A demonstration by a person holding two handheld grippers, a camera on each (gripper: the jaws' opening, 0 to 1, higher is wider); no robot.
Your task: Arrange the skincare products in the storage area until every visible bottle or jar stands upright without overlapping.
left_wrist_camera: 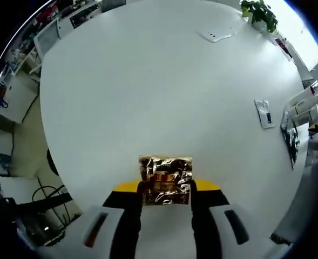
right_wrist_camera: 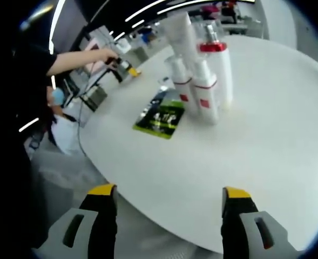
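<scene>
The left gripper is clamped on a crinkled gold foil sachet, held just above the near edge of the white round table. The right gripper stands wide open, holding nothing, at the table's rim. On the table, white bottles with red bands stand upright in a tight cluster; a green-and-black sachet lies flat just beside them. A small silver packet lies further along the table.
</scene>
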